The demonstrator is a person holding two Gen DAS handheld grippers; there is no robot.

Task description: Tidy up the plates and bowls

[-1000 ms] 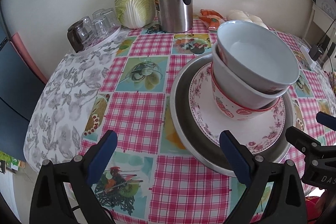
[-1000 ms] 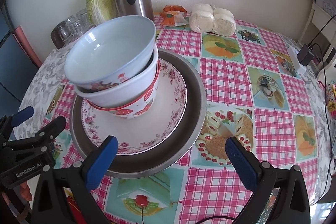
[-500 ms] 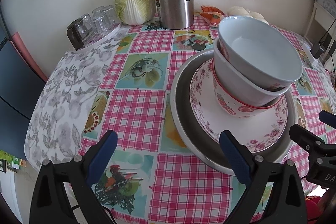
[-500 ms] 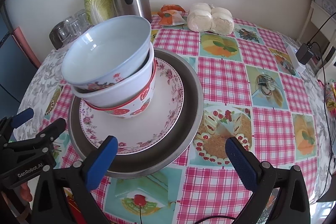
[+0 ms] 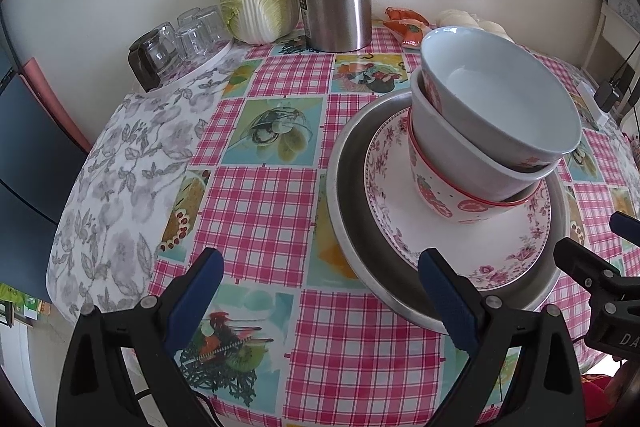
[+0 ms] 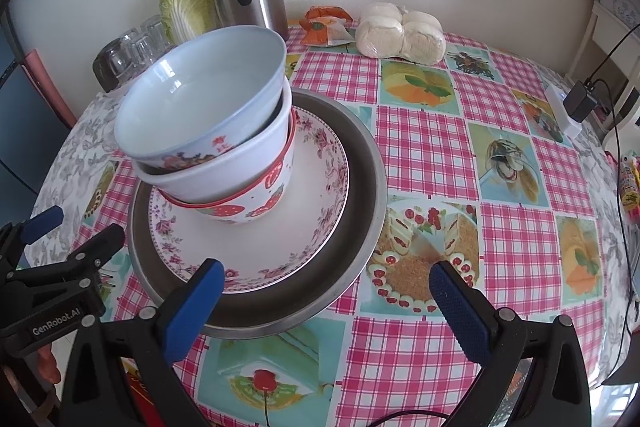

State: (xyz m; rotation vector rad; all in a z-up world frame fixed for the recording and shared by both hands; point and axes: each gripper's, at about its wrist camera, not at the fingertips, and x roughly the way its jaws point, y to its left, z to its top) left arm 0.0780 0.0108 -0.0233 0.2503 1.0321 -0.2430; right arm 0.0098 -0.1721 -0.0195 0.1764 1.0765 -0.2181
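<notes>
Bright, soft daylight; sharp focus, fisheye-bent, dark-vignetted edges.

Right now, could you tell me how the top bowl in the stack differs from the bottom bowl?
The top bowl sits tilted, while the bottom bowl stands level on the floral plate. The top bowl is pale blue-white with a small flower motif near its rim; the bottom bowl has a red rim and strawberry prints. The top bowl looks wider. Both are nested in one stack, and the top one is visibly empty.

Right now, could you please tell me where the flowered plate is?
The flowered plate lies inside the metal pan at the near left of the right wrist view, under the stacked bowls.
</notes>
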